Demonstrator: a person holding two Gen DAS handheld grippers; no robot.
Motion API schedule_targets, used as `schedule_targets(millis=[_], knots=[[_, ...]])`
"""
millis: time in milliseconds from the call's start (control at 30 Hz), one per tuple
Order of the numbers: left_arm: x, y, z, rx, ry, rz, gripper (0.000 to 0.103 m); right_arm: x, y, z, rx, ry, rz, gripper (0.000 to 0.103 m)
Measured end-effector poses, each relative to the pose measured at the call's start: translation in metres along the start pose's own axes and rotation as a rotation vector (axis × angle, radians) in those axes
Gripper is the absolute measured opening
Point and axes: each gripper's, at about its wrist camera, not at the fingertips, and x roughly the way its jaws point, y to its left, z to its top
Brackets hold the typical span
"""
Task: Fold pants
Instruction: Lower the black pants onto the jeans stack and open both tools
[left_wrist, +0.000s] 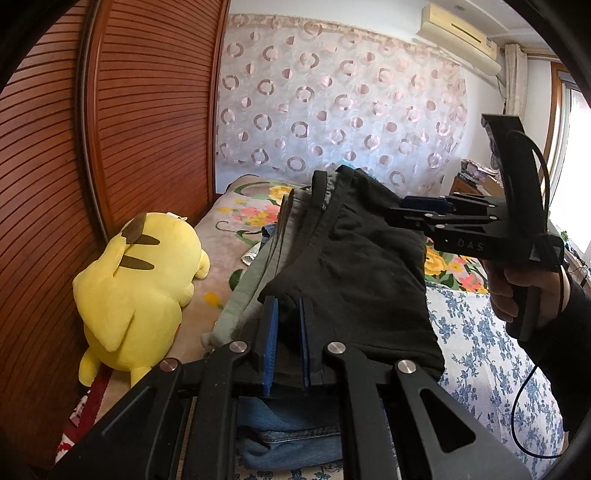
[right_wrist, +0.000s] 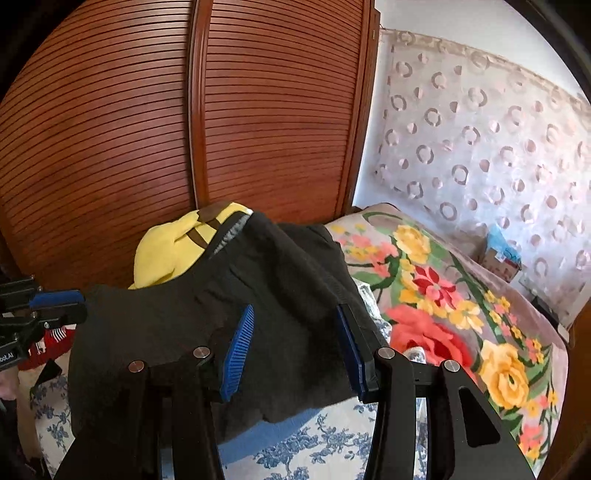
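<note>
Two grippers hold up one pair of black pants (left_wrist: 354, 266) above the bed (right_wrist: 436, 295). On the left gripper (left_wrist: 289, 310) the jaws are nearly closed, pinching a fold of the cloth's near edge. On the right gripper (right_wrist: 295, 328) the jaws stand half apart, clasped on a thicker bunch of the same cloth. Beneath the hanging cloth lies a folded pair of blue jeans (left_wrist: 291, 435). A yellow plush toy (left_wrist: 136, 291) rests by the wooden wardrobe door (left_wrist: 147, 110).
</note>
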Motion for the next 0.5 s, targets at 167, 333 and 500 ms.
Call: schedule_targets(millis=[167,333,500], knots=[[-0.002,-0.002,-0.001,0.015,-0.001,0.007,0.03,-0.002,0.001,-0.001,0.012,0.003,-0.003,0.047],[-0.006,-0.004,-0.001,0.028,-0.012,0.009,0.051,-0.01,0.002,-0.003,0.036,-0.001,-0.009,0.047],[-0.012,-0.008,-0.002,0.045,-0.024,0.013,0.08,-0.019,0.008,-0.006,0.055,-0.008,-0.016,0.047]])
